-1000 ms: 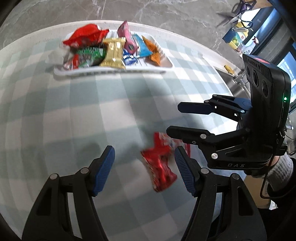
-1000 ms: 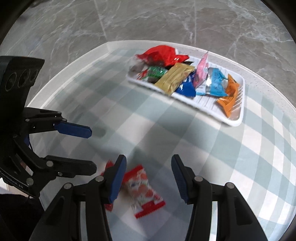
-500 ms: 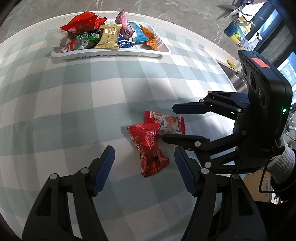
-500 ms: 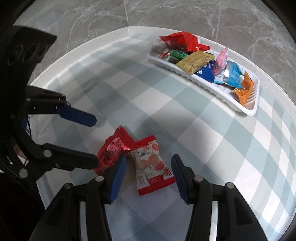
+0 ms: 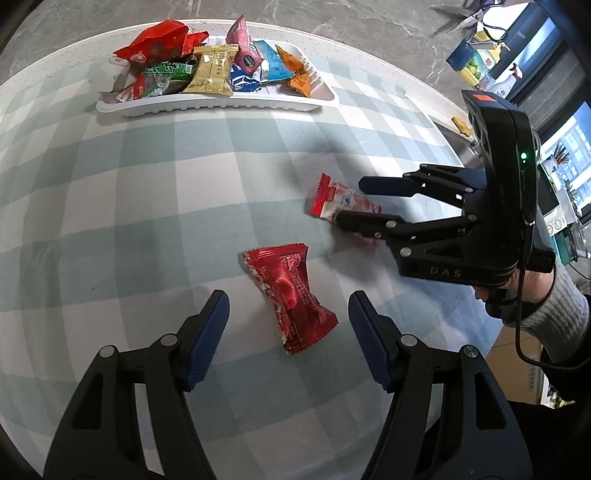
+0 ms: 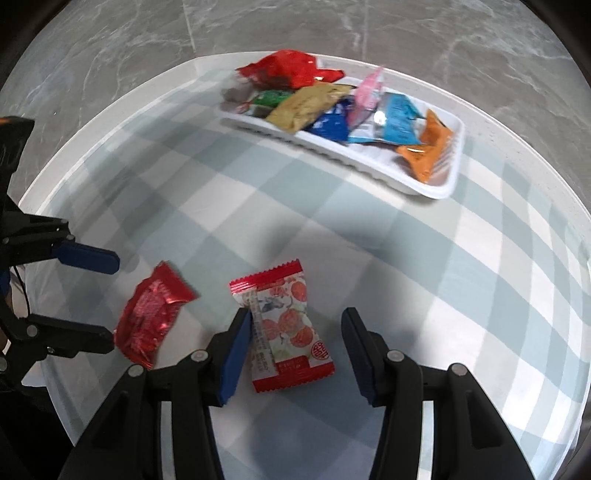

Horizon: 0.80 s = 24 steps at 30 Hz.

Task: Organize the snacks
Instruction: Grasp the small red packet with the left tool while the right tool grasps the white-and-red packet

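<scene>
- Snacks sit in two places: most fill a white tray at the far side of the checked tablecloth, and two loose packets lie on the cloth close to us
- We hold our left gripper with its blue-padded jaws spread wide, low over the cloth; the red foil packet lies flat between them, and neither pad touches it
- We hold our right gripper spread as well, around the white packet printed with red fruit; its left pad sits right against the packet's edge, while the right pad stands clear of it
- From the left wrist view, the fruit packet looks slightly blurred between the right gripper's black fingers
- Both loose packets lie near each other but apart, the red foil one to the left of the fruit one as the right wrist sees them
- Inside the tray we see a big red bag, a green packet, a gold packet, a dark blue one, a pink one, a light blue one and an orange one, overlapping in a row
- Beyond the table edge lies grey marbled floor
</scene>
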Each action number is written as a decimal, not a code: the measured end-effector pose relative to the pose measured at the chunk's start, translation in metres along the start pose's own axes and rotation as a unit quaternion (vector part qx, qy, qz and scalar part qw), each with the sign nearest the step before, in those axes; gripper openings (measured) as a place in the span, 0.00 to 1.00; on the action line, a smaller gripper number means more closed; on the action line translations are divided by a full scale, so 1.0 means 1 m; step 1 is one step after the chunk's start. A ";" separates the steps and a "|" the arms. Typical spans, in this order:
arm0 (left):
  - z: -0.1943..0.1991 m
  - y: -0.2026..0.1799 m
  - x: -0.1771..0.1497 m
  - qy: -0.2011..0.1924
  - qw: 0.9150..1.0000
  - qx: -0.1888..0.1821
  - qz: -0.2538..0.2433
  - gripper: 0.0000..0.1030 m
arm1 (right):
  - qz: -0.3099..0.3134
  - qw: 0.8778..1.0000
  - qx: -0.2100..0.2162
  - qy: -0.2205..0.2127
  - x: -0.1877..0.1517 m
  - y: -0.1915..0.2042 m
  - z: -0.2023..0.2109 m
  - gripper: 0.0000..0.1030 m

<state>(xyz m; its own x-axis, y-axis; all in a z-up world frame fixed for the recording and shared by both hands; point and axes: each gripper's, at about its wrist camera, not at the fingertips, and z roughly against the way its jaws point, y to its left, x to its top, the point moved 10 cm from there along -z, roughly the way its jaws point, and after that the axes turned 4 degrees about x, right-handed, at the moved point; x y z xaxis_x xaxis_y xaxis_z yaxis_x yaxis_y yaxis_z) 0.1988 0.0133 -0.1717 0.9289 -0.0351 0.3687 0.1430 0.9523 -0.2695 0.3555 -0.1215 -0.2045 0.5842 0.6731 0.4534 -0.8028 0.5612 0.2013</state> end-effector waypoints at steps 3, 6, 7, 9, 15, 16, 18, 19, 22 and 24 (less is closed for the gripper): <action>-0.005 -0.003 0.002 0.003 1.000 -0.001 -0.002 0.63 | 0.000 1.000 0.004 0.000 -0.001 -0.003 0.002 0.50; -0.010 -0.007 0.003 0.007 1.000 0.000 -0.004 0.63 | 0.005 1.000 0.004 0.005 -0.005 -0.002 0.002 0.47; -0.013 -0.008 0.004 0.009 1.000 0.001 -0.004 0.63 | 0.004 1.000 0.004 0.006 -0.006 -0.001 0.002 0.47; -0.016 -0.008 0.003 0.012 1.000 0.002 -0.002 0.63 | 0.005 1.000 0.005 0.007 -0.007 0.001 0.001 0.47; -0.028 -0.011 0.003 0.021 1.000 0.011 -0.005 0.63 | 0.005 1.000 0.006 0.008 -0.008 0.003 -0.001 0.46; -0.030 -0.012 0.003 0.022 1.000 0.013 -0.005 0.63 | 0.005 1.000 0.006 0.008 -0.008 0.003 -0.001 0.46; -0.032 -0.015 0.004 0.021 1.000 0.014 -0.008 0.63 | 0.004 1.000 0.006 0.008 -0.008 0.003 -0.001 0.46; -0.033 -0.016 0.004 0.021 1.000 0.016 -0.009 0.63 | 0.005 1.000 0.005 0.009 -0.008 0.003 -0.001 0.46; -0.035 -0.019 0.004 0.020 1.000 0.021 -0.012 0.63 | 0.007 1.000 0.004 0.011 -0.008 0.003 -0.001 0.46; -0.035 -0.019 0.005 0.019 1.000 0.022 -0.011 0.63 | 0.008 1.000 0.003 0.012 -0.008 0.003 -0.002 0.46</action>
<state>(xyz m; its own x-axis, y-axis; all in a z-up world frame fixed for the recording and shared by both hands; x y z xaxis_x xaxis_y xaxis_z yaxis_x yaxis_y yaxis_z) 0.2127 -0.0158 -0.1960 0.9383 -0.0664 0.3393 0.1487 0.9635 -0.2227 0.3484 -0.1241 -0.2092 0.5741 0.6933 0.4356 -0.8125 0.5479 0.1989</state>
